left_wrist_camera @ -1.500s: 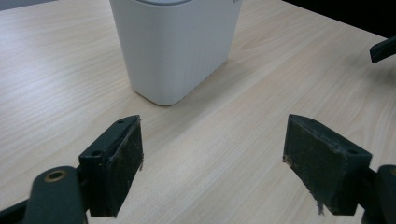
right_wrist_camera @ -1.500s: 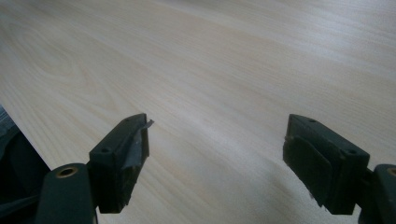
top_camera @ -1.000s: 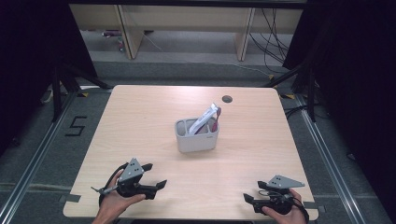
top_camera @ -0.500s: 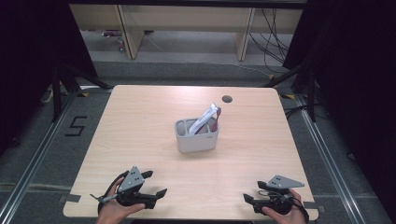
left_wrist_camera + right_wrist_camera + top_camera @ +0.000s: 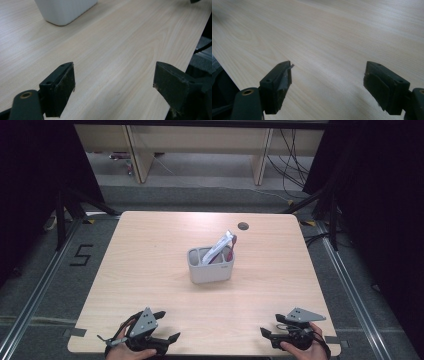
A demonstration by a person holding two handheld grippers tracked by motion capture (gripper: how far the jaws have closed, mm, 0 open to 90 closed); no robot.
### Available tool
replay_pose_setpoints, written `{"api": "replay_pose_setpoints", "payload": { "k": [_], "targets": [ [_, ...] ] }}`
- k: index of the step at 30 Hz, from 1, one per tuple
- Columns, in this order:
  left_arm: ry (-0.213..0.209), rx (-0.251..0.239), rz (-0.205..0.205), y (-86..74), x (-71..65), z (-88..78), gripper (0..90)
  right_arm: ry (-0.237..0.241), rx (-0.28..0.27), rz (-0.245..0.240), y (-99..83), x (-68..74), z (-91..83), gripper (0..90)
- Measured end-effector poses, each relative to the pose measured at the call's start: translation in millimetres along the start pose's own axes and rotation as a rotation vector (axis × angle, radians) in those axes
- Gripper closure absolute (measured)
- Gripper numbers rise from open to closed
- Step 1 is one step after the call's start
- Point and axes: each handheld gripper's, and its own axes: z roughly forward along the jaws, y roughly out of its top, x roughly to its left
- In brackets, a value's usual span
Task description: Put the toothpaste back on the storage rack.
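high view, grippers: we see the left gripper [image 5: 167, 326] and the right gripper [image 5: 264, 333] low at the near edge of the table [image 5: 150, 270], one towards each near corner; both have their jaws spread and hold nothing
high view, bin: the white bin [image 5: 210, 265] stands near the middle of the surface, well apart from both grippers; a white-and-red packet [image 5: 220, 248] leans inside it, its top poking above the rim towards the far right corner
high view, progress: we judge the packet already stowed; nothing loose lies on the wood, so little or nothing looks left to put away
left gripper view, jaws: the left gripper [image 5: 113, 81] has its two black jaws wide apart over bare wood, with the table's edge running off at the right
left gripper view, bin: the lower wall of the white bin [image 5: 65, 11] shows at the top left, well ahead of the jaws and untouched
right gripper view, jaws: the right gripper [image 5: 327, 77] is likewise spread wide, empty, over bare wood beside the table's edge
right gripper view, progress: we read both tools as parked, with no grasp in hand
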Motion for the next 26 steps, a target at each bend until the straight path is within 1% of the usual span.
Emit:
{"api": "replay_pose_setpoints", "payload": {
  "k": [1, 3, 4, 5, 6, 7, 8, 9, 10, 11, 12, 13, 14, 15, 16, 18, 19, 20, 21, 22, 23, 24, 25, 26],
  "targets": [
    [0.006, 0.008, 0.01, -0.6, -1.3, -0.1, 17.1, 0.009, 0.0, 0.007, 0.1, 0.7, -0.6, 23.2],
    [0.008, 0.01, 0.026, -0.7, -3.7, -1.3, 17.2, 0.008, -0.004, 0.004, 0.2, 1.0, -1.0, 23.2],
    [0.011, 0.016, 0.038, -0.6, -4.0, -2.6, 17.2, 0.019, 0.002, 0.03, 0.0, 3.0, -1.0, 23.2],
    [0.013, -0.004, 0.019, -0.8, -6.9, -2.4, 17.3, 0.019, 0.002, 0.032, 0.0, 3.1, -0.9, 23.2],
    [0.014, 0.001, 0.029, -1.2, -7.0, -3.2, 17.3, 0.016, -0.004, 0.03, -0.4, 3.2, 0.6, 23.2],
    [0.009, 0.018, 0.039, -1.5, -7.0, -4.6, 17.3, 0.016, -0.001, 0.032, -0.4, 3.6, 0.6, 23.2],
    [0.007, 0.015, 0.037, -1.9, -7.5, -4.2, 17.3, 0.018, -0.002, 0.029, -0.5, 3.7, 0.6, 23.2],
    [0.003, 0.01, 0.024, -2.2, -9.2, -3.7, 17.3, 0.013, -0.005, 0.014, -0.4, 2.9, 0.7, 23.2],
    [0.002, 0.012, 0.027, -2.2, -9.4, -3.9, 17.3, 0.021, 0.008, 0.025, 0.0, 4.0, 0.1, 23.2],
    [0.005, 0.008, 0.026, -2.5, -9.5, -3.7, 17.3, 0.019, 0.007, 0.02, 0.1, 3.9, 0.2, 23.2],
    [0.016, 0.02, 0.042, -2.6, -7.7, -4.4, 17.3, 0.014, 0.004, 0.014, -0.2, 3.6, 0.9, 23.2],
    [0.024, 0.013, 0.036, -3.2, -7.4, -4.5, 17.3, 0.012, 0.007, 0.019, -0.1, 4.2, 0.8, 23.2],
    [0.029, 0.028, 0.05, -3.1, -5.5, -5.9, 17.3, 0.024, 0.001, -0.001, 0.1, 2.4, 0.9, 23.2],
    [0.036, 0.004, 0.022, -4.0, -6.4, -4.6, 17.3, 0.026, 0.0, 0.002, 0.2, 2.6, 0.6, 23.1],
    [0.043, 0.024, 0.046, -3.9, -4.0, -6.0, 17.3, 0.026, 0.0, 0.002, 0.2, 2.6, 0.6, 23.1],
    [0.045, 0.015, 0.031, -4.0, -4.1, -6.2, 17.3, 0.019, -0.002, -0.007, -0.1, 1.9, 1.8, 23.1],
    [0.042, 0.017, 0.031, -3.8, -4.2, -6.2, 17.3, 0.019, -0.002, -0.007, -0.1, 1.9, 1.8, 23.1],
    [0.038, 0.013, 0.028, -3.7, -4.5, -5.6, 17.3, 0.041, -0.001, -0.009, 0.0, 0.9, 3.6, 23.1],
    [0.034, 0.021, 0.04, -3.7, -3.9, -6.0, 17.3, 0.047, 0.008, -0.005, 0.0, 1.4, 1.9, 23.1],
    [0.031, 0.025, 0.041, -3.6, -3.8, -6.1, 17.3, 0.032, 0.003, -0.003, -0.1, 2.1, 1.8, 23.1],
    [0.034, 0.014, 0.025, -3.7, -4.5, -5.5, 17.3, 0.029, 0.002, -0.008, -0.1, 2.3, 2.0, 23.1],
    [0.034, 0.02, 0.033, -3.6, -2.0, -6.3, 17.3, 0.029, 0.004, -0.004, -0.2, 2.5, 2.0, 23.1],
    [0.033, 0.007, 0.016, -3.7, -1.9, -5.7, 17.3, 0.031, 0.016, 0.027, -0.5, 4.3, 1.2, 23.1],
    [0.039, 0.008, 0.016, -3.8, -0.7, -6.7, 17.3, 0.031, 0.015, 0.026, -0.5, 4.0, 1.0, 23.0]
  ]
}}
